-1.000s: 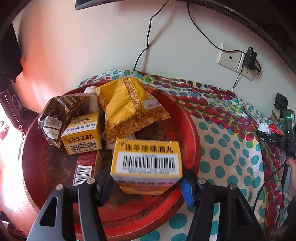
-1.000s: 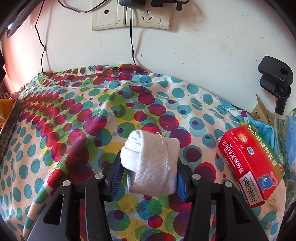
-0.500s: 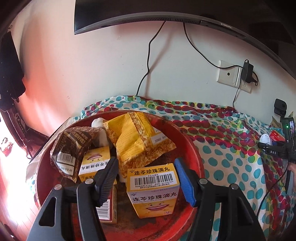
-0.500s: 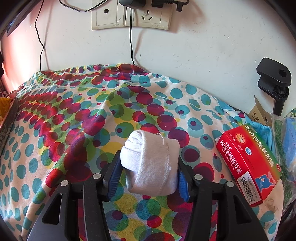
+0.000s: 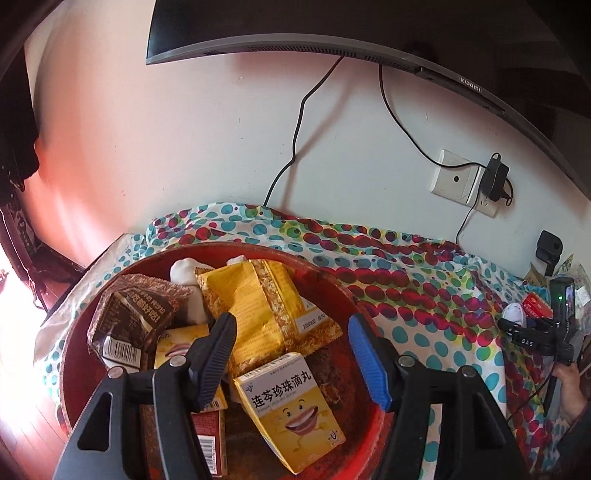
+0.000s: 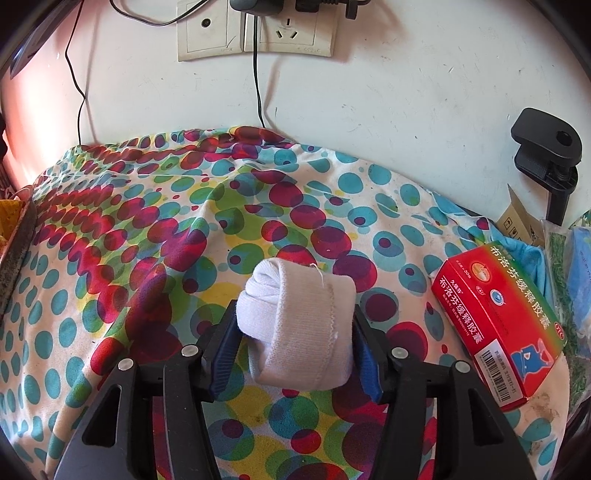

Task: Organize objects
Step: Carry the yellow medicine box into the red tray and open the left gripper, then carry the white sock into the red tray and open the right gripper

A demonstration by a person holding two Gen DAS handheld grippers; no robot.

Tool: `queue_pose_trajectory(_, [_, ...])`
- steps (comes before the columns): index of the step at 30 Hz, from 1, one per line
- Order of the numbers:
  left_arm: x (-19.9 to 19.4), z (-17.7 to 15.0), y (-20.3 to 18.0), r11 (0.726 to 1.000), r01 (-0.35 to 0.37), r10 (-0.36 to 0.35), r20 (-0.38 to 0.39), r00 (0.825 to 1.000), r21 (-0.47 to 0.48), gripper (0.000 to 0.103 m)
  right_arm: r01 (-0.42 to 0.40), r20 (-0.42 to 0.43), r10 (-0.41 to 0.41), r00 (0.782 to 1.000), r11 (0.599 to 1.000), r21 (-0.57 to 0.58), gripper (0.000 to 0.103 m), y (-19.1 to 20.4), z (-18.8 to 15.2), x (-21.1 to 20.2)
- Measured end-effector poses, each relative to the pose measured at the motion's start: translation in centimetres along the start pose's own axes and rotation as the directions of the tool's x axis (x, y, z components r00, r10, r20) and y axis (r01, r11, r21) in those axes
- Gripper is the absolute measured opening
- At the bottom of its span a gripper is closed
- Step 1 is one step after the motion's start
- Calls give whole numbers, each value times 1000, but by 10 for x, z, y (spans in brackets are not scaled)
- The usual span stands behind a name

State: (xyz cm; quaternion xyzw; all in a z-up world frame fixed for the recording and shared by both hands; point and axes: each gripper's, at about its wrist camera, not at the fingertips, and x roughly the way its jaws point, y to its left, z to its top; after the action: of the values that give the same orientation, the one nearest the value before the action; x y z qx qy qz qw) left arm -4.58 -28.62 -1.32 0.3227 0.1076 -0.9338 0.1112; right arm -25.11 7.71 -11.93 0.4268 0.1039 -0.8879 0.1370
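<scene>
In the left wrist view my left gripper (image 5: 291, 354) is open and empty above the red round basin (image 5: 354, 306). A yellow medicine box (image 5: 291, 410) with a smiling face lies in the basin below the jaws. The basin also holds a yellow snack bag (image 5: 258, 306), a brown snack bag (image 5: 136, 314), a second yellow box (image 5: 173, 343), a dark red box (image 5: 208, 443) and a white rolled sock (image 5: 184, 273). In the right wrist view my right gripper (image 6: 295, 332) is shut on a white rolled sock (image 6: 295, 325) just above the spotted cloth (image 6: 147, 240).
A red medicine box (image 6: 498, 321) lies on the cloth right of my right gripper. A black clamp (image 6: 546, 158) and packets stand at the far right. Wall sockets (image 6: 255, 29) with cables are behind. A monitor (image 5: 332, 33) hangs above the basin. The basin's edge (image 6: 14, 243) shows at left.
My left gripper opened and let go of the yellow box, which now lies in the basin, then rose and drew back. My right gripper stays shut on the sock, nearly still.
</scene>
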Motion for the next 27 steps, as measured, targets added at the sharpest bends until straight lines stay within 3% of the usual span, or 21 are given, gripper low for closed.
queue_pose_trajectory(5, [-20, -21, 9, 1000, 8, -9, -8, 1000, -22, 65, -8, 0, 8, 1000, 1000, 6, 50, -1, 0, 0])
queue_pose_trajectory(10, [-40, -44, 10, 999, -34, 34, 8, 999, 34, 65, -5, 10, 5, 1000, 1000, -22, 43, 3, 0, -2])
queue_pose_trajectory(14, [-55, -55, 18, 999, -23, 22, 43, 999, 34, 65, 2, 15, -2, 1000, 999, -32, 42, 5, 0, -2])
queue_pose_trajectory(17, [-57, -64, 31, 1000, -17, 17, 27, 999, 14, 65, 9, 16, -9, 1000, 999, -31, 42, 7, 0, -2])
queue_pose_trajectory(23, [-59, -63, 54, 999, -24, 25, 42, 999, -29, 65, 38, 22, -37, 999, 998, -48, 42, 12, -2, -4])
queue_pose_trajectory(27, [-53, -63, 66, 996, -84, 85, 33, 996, -34, 65, 65, 23, -63, 998, 996, -64, 42, 16, -2, -4])
